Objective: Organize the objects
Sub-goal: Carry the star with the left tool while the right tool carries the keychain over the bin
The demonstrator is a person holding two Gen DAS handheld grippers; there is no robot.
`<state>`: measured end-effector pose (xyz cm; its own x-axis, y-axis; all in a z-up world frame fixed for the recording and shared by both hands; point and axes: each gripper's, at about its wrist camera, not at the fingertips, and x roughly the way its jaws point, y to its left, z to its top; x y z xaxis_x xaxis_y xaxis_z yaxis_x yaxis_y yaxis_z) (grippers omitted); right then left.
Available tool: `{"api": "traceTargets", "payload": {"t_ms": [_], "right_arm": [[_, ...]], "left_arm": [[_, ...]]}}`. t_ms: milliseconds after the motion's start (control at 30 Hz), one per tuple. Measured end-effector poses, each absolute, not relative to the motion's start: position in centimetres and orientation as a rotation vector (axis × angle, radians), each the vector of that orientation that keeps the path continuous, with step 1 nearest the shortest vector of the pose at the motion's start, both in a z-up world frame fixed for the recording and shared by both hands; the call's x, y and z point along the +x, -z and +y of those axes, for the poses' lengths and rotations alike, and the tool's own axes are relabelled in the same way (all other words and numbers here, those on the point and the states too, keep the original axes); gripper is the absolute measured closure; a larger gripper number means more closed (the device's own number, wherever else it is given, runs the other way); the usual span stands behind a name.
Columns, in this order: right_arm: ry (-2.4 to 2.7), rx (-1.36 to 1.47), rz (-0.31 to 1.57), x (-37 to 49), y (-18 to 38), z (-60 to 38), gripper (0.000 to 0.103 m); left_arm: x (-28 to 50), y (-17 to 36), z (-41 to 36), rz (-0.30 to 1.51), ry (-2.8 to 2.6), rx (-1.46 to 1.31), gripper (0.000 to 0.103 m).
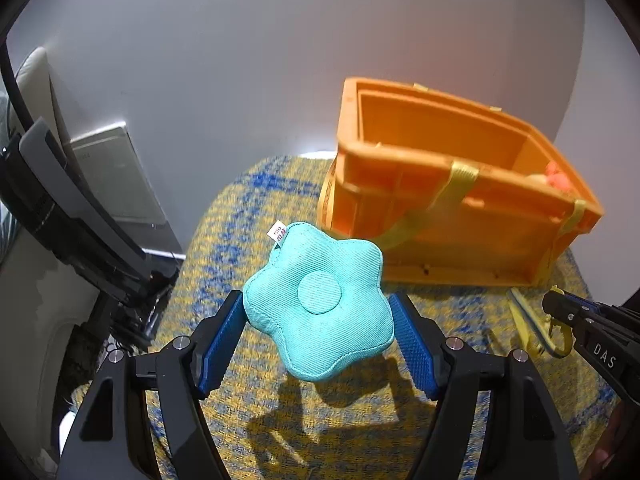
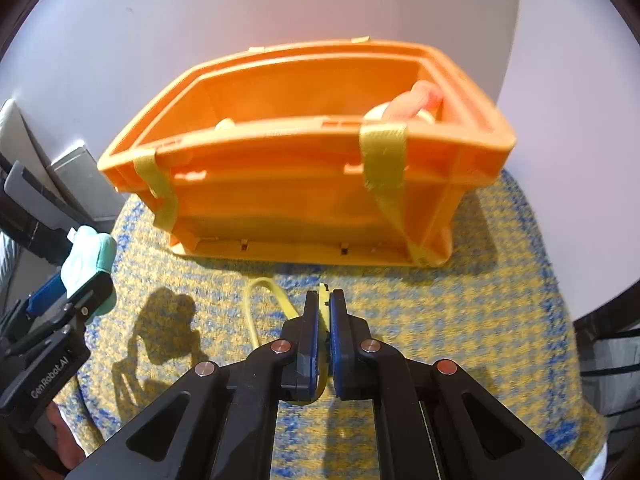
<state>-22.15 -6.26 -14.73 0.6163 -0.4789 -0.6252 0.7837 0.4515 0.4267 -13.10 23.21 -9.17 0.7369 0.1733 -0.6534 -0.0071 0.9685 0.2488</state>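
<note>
Left gripper [image 1: 318, 316] clamps teal cushion [image 1: 318, 300] — right gripper [image 2: 325, 300] pinches, seemingly, yellow strap [image 2: 256, 304].

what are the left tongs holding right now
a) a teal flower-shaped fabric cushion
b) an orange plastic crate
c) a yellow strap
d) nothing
a: the left tongs have their blue pads against both sides of the teal flower-shaped fabric cushion, which casts a shadow on the yellow and blue woven mat below it.
</note>
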Motion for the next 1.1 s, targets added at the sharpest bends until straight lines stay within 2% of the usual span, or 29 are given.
{"api": "traceTargets", "payload": {"t_ms": [1100], "right_arm": [[0.894,0.633,0.268,-27.9,5.6,-6.6,0.097]], "left_arm": [[-14.5,0.1,17.3,0.592,0.070,0.264,0.031]]}}
